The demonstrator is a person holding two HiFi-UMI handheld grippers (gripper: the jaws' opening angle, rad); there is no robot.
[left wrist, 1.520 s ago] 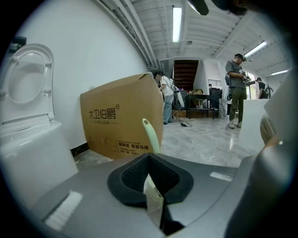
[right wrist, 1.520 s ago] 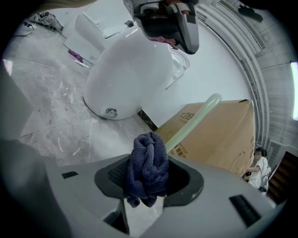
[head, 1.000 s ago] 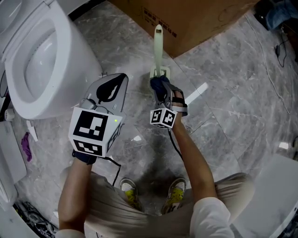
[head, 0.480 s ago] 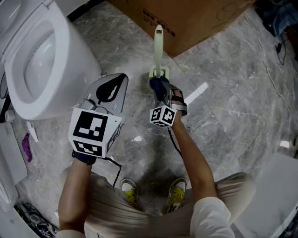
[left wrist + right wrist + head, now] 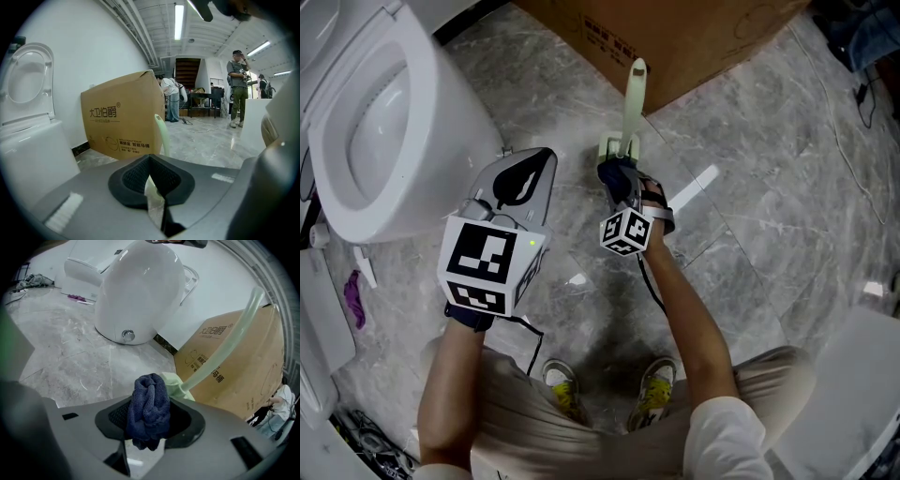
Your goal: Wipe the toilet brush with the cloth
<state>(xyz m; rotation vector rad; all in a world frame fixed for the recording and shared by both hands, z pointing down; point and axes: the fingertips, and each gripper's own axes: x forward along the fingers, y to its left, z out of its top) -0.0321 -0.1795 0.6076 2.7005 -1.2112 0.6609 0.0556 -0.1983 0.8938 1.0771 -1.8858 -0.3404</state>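
Note:
The pale green toilet brush point(image 5: 631, 98) stands in its holder point(image 5: 614, 147) on the grey marble floor, its handle leaning toward the cardboard box. My right gripper point(image 5: 619, 180) is shut on a dark blue cloth point(image 5: 615, 173), and the cloth sits right against the holder and the foot of the handle. In the right gripper view the bunched cloth point(image 5: 149, 406) fills the jaws, and the handle point(image 5: 225, 350) rises just behind it. My left gripper point(image 5: 539, 164) hangs to the left of the brush, shut and holding nothing. In the left gripper view the handle point(image 5: 163, 136) shows beyond its jaws.
A white toilet point(image 5: 384, 122) with its lid up stands at the left. A large cardboard box point(image 5: 675, 37) is just behind the brush. A white unit point(image 5: 853, 394) is at the lower right. People point(image 5: 238, 89) stand far off in the hall.
The brush handle has tipped to the right, toward the box. My right gripper with the cloth has edged up against the brush's foot. The left gripper has stayed still.

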